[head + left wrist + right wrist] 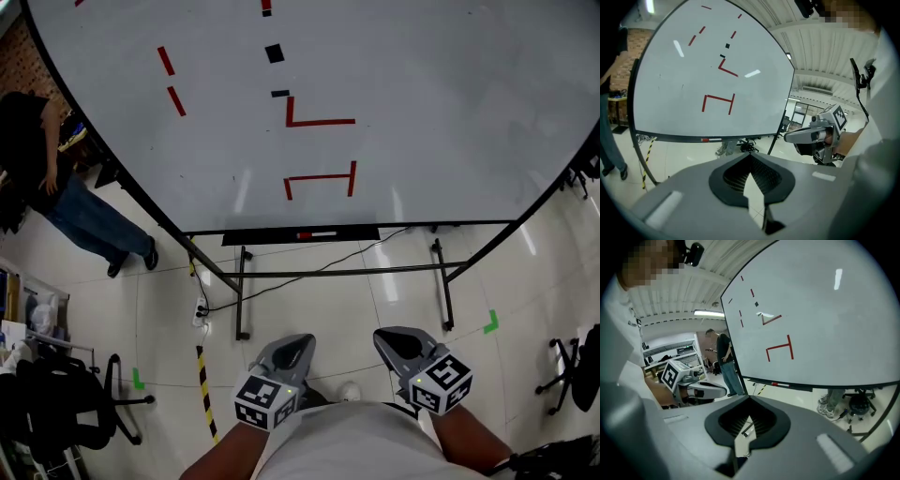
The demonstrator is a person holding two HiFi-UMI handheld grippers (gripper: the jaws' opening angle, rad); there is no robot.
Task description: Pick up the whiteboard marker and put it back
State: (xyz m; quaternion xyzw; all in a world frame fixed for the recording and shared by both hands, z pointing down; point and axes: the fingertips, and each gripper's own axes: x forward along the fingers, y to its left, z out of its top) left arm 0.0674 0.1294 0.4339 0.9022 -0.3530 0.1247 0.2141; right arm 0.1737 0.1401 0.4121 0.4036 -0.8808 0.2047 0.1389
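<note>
Evidently, in the head view, we are holding the grey left tongs [292,347] and grey right tongs [398,339] low by our body. Both are well apart from the white, red-capped whiteboard marker [316,234], which is lying in the black tray [253,237] under the large white whiteboard [422,112]. In the left gripper view, the tongs are clenching on nothing. In the right gripper view, they are likewise pressing together, empty. We are judging that nothing is done yet: reaching, lifting and replacing are all waiting.

A white shirt [352,441] is worn. The left gripper [292,345] and right gripper [392,339] are cased in grey, jaws lined black; white cubes [262,398] are printed with black square markers.
</note>
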